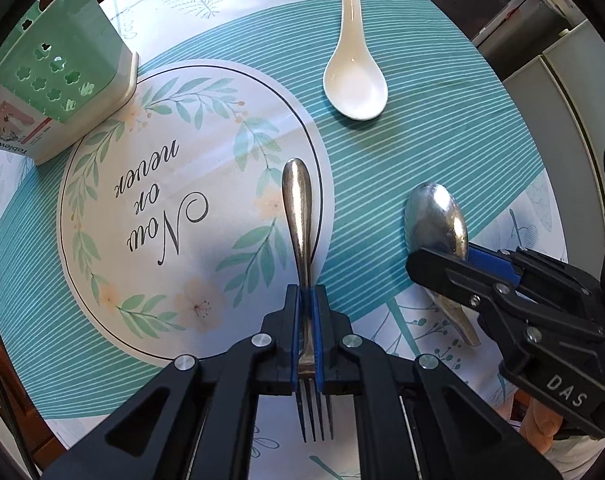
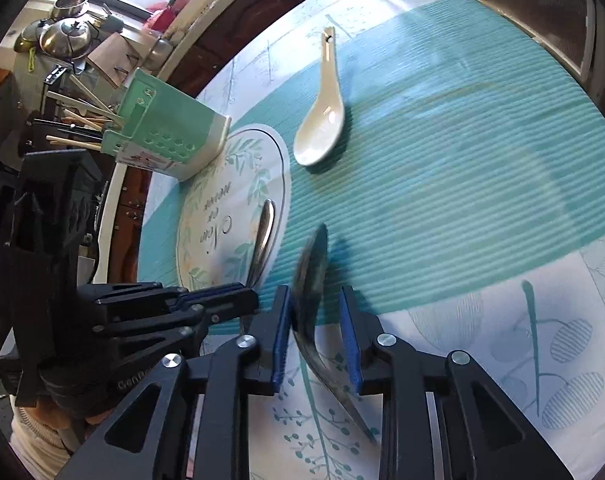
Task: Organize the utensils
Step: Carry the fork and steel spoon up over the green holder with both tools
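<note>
A: Noting positions. Left gripper (image 1: 307, 320) is pointing down at the tablecloth (image 1: 422, 140) and is clamping the fork (image 1: 302, 248) at the neck. Blue pads are pressing both sides of the shank, tines trailing back toward the camera, handle running straight out ahead.

B: And the right one?

A: Right gripper (image 2: 316, 336) is straddling the metal spoon (image 2: 312, 276). Jaws are standing apart; the left pad looks to be touching or nearly touching the spoon, with a clear gap on the right side. So, loosened, not gripping. The spoon is blurring and seems tipped on edge, bowl forward, handle running back under the gripper.

B: Where is everything going?

A: Into the green utensil holder (image 1: 62, 60), I am judging. It is sitting at the far left of the table, already carrying chopsticks (image 2: 82, 120). From the left wrist view it is lying up and to the left of the fork handle, well apart.

B: So which hand is nearer?

A: The left, by my reading. The fork's long axis is lying along the gripper's forward line, so it will be needing a tilt to stand upright for dropping in.

B: Anything else loose?

A: The white ceramic spoon (image 1: 354, 76) is resting far ahead, bowl toward us, handle pointing away, untouched.
</note>
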`<state>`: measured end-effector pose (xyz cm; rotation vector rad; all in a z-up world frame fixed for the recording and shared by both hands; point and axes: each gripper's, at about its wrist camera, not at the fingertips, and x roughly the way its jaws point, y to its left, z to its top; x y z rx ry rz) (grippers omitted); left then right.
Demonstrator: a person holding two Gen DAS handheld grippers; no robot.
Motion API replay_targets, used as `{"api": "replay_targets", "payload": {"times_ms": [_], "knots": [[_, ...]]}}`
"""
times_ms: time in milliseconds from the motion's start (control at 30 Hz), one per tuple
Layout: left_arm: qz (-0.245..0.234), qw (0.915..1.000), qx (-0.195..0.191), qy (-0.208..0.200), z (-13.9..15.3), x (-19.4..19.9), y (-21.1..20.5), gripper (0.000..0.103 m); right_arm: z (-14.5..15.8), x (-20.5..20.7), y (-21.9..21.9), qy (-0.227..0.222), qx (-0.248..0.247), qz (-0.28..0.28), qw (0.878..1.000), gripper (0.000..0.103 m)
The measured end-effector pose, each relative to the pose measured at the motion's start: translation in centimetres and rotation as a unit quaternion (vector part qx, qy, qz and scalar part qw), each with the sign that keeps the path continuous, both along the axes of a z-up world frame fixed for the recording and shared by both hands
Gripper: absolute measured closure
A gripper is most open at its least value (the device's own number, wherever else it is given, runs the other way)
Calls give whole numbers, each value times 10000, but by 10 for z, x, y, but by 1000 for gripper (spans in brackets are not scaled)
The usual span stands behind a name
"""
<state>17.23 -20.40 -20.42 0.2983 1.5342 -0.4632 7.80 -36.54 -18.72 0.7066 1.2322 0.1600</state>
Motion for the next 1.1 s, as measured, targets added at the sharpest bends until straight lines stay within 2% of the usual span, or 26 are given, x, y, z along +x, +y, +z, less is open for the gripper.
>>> {"api": "replay_targets", "payload": {"times_ms": [100, 133, 267, 333, 533, 667, 800, 900, 967, 1000, 1100], "knots": [[192, 9989, -426, 37, 1, 2, 11, 101, -2, 4, 4, -26, 66, 69, 10000, 97], [256, 9978, -617, 5, 2, 1, 16, 101, -1, 4, 8, -53, 32, 106, 9999, 97], [307, 9942, -954, -381, 14, -6, 30, 101, 5, 3, 13, -206, 154, 206, 9995, 97], [303, 9905, -1142, -697, 25, -12, 36, 101, 10, 4, 12, -318, 220, 205, 9990, 97], [336, 9724, -1651, -1614, 68, -27, 43, 101, 32, 14, 14, -667, 403, 118, 9969, 97], [373, 9526, -1796, -2425, 101, -30, 61, 101, 48, 30, 17, -868, 456, 183, 9950, 97], [533, 9303, -1906, -3088, 135, -12, 77, 101, 79, 60, 29, -1235, 381, 273, 9912, 97], [726, 9081, -2020, -3596, 161, 10, 87, 101, 107, 85, 32, -1585, 432, 292, 9860, 97], [868, 8913, -2092, -3928, 179, 28, 94, 101, 127, 110, 38, -1879, 498, 252, 9806, 97], [977, 8800, -2159, -4117, 188, 39, 99, 101, 134, 120, 38, -1987, 536, 230, 9783, 97], [1152, 8572, -2296, -4463, 204, 61, 114, 101, 153, 158, 44, -2360, 838, 63, 9681, 97]]}}
